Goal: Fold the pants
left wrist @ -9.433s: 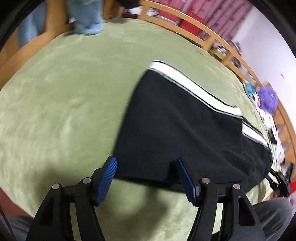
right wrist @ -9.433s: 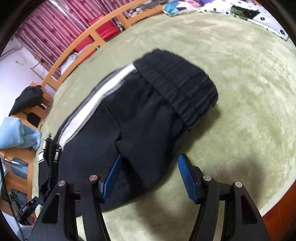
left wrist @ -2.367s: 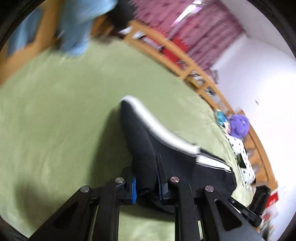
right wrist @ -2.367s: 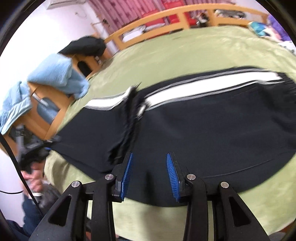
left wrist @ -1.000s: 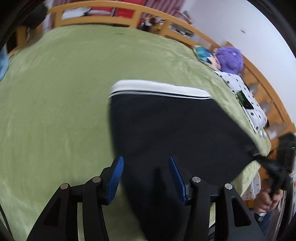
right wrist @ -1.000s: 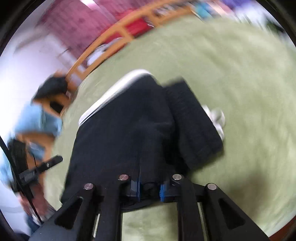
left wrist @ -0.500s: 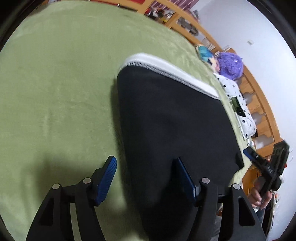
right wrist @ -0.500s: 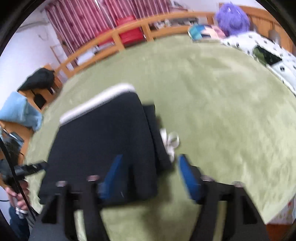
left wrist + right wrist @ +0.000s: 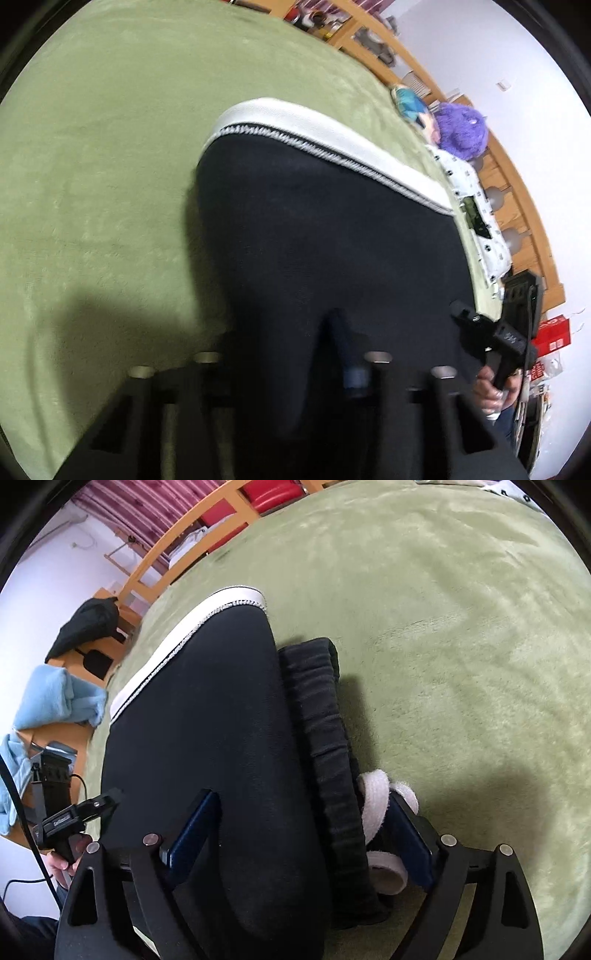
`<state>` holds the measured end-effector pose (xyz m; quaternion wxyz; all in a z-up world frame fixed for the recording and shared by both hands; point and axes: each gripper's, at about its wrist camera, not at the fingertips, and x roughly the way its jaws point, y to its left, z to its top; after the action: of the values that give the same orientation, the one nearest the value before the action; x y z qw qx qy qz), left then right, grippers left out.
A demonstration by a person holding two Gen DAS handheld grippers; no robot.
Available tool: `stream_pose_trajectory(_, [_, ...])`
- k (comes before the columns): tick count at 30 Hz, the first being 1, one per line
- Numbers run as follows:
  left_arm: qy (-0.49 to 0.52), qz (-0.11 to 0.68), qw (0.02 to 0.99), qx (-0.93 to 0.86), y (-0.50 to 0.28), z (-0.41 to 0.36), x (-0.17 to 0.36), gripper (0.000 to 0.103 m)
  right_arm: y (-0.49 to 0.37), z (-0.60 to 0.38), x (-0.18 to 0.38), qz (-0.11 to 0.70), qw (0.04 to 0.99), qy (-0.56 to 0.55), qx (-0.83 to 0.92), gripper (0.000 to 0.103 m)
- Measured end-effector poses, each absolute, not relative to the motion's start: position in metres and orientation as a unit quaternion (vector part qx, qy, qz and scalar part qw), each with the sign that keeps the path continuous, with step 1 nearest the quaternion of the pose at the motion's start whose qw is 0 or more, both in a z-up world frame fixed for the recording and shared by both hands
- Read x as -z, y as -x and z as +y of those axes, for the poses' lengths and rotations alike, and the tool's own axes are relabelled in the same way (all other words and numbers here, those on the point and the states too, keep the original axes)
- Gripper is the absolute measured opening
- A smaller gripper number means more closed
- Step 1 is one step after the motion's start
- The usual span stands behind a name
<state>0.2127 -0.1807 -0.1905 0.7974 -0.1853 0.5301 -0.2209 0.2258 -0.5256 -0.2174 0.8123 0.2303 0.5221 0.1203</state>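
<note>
Underneath, green blanket point(image 9: 461, 609) (wooden railing point(image 9: 192, 535) behind)

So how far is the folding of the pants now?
The pants already lie folded into a short stack on the green blanket, waistband along one side. Both grippers are at the near edge: the left gripper has just been closing on the fabric there, and the right gripper has just been opening, straddling the waistband end. A further fold may remain.

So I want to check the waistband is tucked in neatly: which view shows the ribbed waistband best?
The right wrist view: the ribbed waistband lies in plain sight beside the folded pants, with its white drawstring. The left wrist view shows only the black fabric and white stripe, no waistband.
</note>
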Motion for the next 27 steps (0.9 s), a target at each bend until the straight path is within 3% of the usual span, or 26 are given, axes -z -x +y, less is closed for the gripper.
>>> stream_pose_trajectory(1, [0.181, 0.525, 0.8, 0.227, -0.212, -0.18, 0.187, 0.022, -0.224, -0.524, 0.215, 0.519, 0.815, -0.231, -0.119, 0.081])
stream_pose_trajectory(3, [0.176, 0.51, 0.805, 0.245, -0.212, -0.179, 0.172, 0.019, -0.211, -0.52, 0.203, 0.505, 0.824, -0.227, -0.117, 0.059])
stream_pose_trajectory(5, [0.178, 0.5, 0.806, 0.26, -0.212, -0.172, 0.159, 0.018, -0.201, -0.517, 0.188, 0.488, 0.835, -0.232, -0.105, 0.046])
stream_pose_trajectory(12, [0.147, 0.455, 0.842, 0.25, -0.215, -0.097, 0.101, 0.016, -0.18, -0.446, 0.131, 0.447, 0.856, -0.232, -0.117, 0.024])
stream_pose_trajectory(18, [0.115, 0.456, 0.862, 0.192, -0.207, 0.016, 0.087, 0.015, -0.184, -0.33, 0.139, 0.448, 0.839, -0.257, -0.171, 0.023])
stream_pose_trajectory(22, [0.145, 0.488, 0.841, 0.182, -0.206, 0.071, 0.114, 0.016, -0.182, -0.271, 0.156, 0.454, 0.836, -0.247, -0.184, 0.024])
stream_pose_trajectory(24, [0.134, 0.508, 0.834, 0.169, -0.208, 0.071, 0.133, 0.029, -0.182, -0.258, 0.158, 0.463, 0.849, -0.209, -0.149, 0.037])
stream_pose_trajectory(25, [0.111, 0.522, 0.833, 0.146, -0.208, 0.067, 0.141, 0.03, -0.185, -0.253, 0.163, 0.481, 0.85, -0.173, -0.123, 0.044])
stream_pose_trajectory(26, [0.087, 0.53, 0.833, 0.129, -0.207, 0.063, 0.144, 0.03, -0.189, -0.251, 0.169, 0.499, 0.848, -0.146, -0.104, 0.059])
stream_pose_trajectory(27, [0.068, 0.526, 0.838, 0.125, -0.202, 0.061, 0.142, 0.031, -0.189, -0.253, 0.173, 0.516, 0.841, -0.135, -0.091, 0.064])
